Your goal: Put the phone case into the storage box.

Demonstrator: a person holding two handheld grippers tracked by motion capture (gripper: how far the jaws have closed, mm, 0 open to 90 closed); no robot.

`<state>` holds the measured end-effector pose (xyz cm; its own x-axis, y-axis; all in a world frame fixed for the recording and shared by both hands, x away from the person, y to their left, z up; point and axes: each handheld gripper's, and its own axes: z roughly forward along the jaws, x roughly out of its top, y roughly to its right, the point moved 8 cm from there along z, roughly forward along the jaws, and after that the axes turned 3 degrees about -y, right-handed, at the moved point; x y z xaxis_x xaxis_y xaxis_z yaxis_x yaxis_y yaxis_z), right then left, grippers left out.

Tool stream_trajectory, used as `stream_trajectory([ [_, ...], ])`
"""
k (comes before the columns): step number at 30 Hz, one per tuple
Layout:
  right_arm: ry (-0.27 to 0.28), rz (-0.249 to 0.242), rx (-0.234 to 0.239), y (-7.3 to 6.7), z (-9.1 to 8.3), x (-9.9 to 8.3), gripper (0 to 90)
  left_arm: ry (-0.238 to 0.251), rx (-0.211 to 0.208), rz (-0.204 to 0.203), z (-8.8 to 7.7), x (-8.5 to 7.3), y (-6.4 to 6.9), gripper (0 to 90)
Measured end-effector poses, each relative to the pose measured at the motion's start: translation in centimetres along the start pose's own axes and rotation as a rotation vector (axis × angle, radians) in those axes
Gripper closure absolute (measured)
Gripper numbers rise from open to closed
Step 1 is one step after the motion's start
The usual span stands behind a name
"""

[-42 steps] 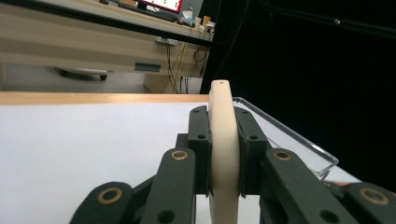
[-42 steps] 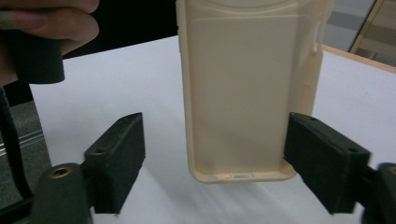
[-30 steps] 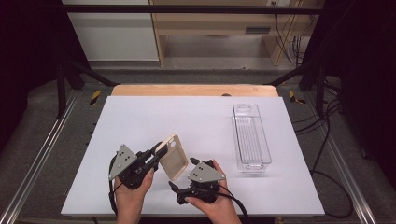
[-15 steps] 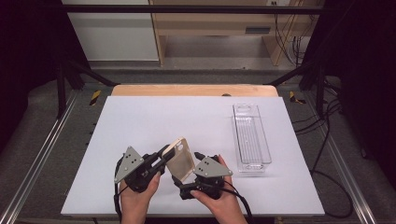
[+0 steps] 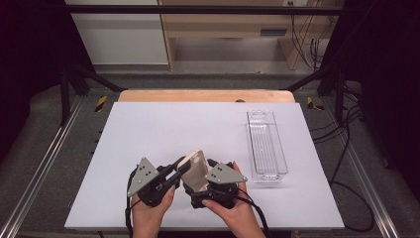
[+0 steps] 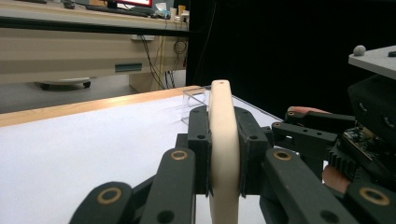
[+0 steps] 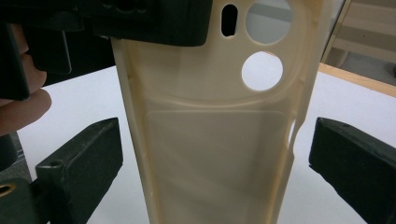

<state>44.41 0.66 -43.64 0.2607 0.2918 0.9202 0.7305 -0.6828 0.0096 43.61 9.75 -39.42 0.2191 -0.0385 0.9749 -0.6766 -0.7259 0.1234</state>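
Note:
A cream phone case (image 5: 194,171) with round camera holes is held up above the near edge of the white table (image 5: 173,124). My left gripper (image 5: 181,166) is shut on it. In the left gripper view the case (image 6: 224,154) stands edge-on, with a black pad pressed against each face of it, and my left gripper (image 6: 224,116) grips it below its top. My right gripper (image 5: 197,187) is on the case's other side. In the right gripper view its jaws (image 7: 210,158) stand wide on either side of the case (image 7: 210,140), with a gap on both sides.
A long clear plastic tray (image 5: 266,144) lies on the right of the table, also seen far off (image 6: 194,100) in the left gripper view. Wooden furniture and cables stand beyond the far table edge. Metal rails run along both sides.
The case has turned from a slanted, face-up pose to a more upright one and shifted slightly right. The two grippers have drawn closer together around it.

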Motion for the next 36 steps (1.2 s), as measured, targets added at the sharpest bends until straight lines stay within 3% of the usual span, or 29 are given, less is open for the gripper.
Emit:
stream_trajectory([
  [36,-0.002,0.02,-0.018,-0.1,1.0,0.3,4.1,-0.015,-0.037,-0.023,0.6,-0.7,1.0,79.2],
])
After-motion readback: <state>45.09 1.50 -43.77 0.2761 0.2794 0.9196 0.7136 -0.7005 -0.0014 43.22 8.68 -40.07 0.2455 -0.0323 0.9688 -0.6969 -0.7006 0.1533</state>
